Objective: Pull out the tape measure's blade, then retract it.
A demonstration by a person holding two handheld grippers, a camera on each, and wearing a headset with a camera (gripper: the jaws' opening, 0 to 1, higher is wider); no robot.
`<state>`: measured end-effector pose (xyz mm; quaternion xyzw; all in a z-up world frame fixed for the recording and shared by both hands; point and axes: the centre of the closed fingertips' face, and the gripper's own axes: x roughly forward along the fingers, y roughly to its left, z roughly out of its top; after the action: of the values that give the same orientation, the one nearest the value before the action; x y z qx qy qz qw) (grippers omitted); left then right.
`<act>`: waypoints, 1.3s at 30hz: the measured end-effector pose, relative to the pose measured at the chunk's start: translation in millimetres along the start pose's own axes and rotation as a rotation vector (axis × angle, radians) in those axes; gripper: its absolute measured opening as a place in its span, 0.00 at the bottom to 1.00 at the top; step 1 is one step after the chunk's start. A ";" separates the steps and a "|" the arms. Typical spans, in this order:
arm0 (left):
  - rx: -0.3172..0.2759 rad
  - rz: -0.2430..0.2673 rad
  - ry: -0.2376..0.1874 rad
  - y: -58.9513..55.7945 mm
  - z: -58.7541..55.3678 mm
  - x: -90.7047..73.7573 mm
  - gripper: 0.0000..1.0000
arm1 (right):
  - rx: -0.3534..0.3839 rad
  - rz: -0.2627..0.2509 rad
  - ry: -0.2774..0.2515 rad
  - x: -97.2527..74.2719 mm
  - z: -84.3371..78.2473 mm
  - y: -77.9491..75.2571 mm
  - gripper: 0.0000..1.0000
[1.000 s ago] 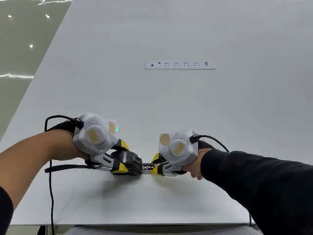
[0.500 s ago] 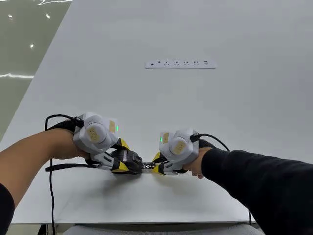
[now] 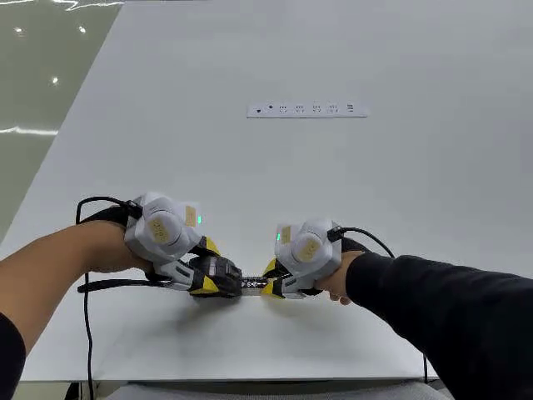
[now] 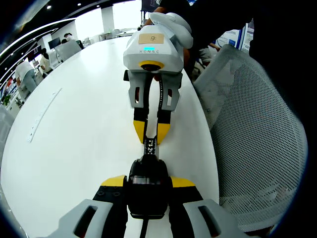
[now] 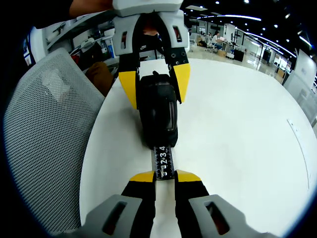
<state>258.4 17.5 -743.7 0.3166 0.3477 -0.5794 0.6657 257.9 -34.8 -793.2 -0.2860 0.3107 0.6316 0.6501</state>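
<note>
Change: the right tool [image 3: 270,287] has shifted a little to the person's right, away from the left tool [image 3: 208,276], so slightly more blade [image 3: 252,284] shows between them; the left tool has stayed where it was.
Table: white, plain and wide [image 3: 350,183], running far ahead of the person; both tools work close to its near edge.
On the table: a white power strip [image 3: 307,110] lies flat well beyond the tools, toward the middle.
Floor: glossy and greenish [image 3: 33,83], left of the table, with ceiling lights reflected in it.
Room: the two gripper views show a large, bright office with rows of ceiling lights and distant desks; a grey mesh chair [image 4: 252,139] stands just beside the table's near edge.
Cable: a black cable [image 3: 86,304] loops from the left tool and hangs over the table's edge.
Tape measure: its black and yellow case [image 4: 147,191] rests on the table near the front edge, lying between the two tools.
Left tool: its jaws are closed snugly on the case, one yellow tip on each side.
Right tool: its jaws [image 5: 165,177] are nearly together, pinching the blade's free end.
Blade: a short length is out, straight and level with the table, with the marks 1 to 4 readable [image 5: 163,161] in the right gripper view.
</note>
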 end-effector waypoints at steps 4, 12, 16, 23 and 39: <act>-0.002 0.001 -0.002 0.1 0.1 -0.1 0.28 | 0.000 0.000 0.002 -0.4 -0.9 -0.3 0.09; -0.003 -0.001 -0.006 -0.8 0.4 -0.2 0.28 | 0.006 -0.002 -0.001 -1.1 -2.0 1.0 0.09; -0.001 -0.002 -0.006 -1.3 0.5 -0.1 0.28 | 0.009 0.000 -0.002 -1.5 -2.2 1.6 0.09; -0.002 0.000 -0.006 -1.3 0.7 0.1 0.28 | 0.018 -0.001 -0.003 -5.0 -6.4 1.0 0.09; -0.004 0.001 -0.007 -0.8 0.8 1.0 0.28 | 0.025 -0.005 -0.002 -10.2 -12.1 0.2 0.09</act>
<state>257.8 16.2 -744.1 0.3133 0.3464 -0.5797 0.6677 257.1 -50.6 -793.1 -0.2779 0.3174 0.6264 0.6555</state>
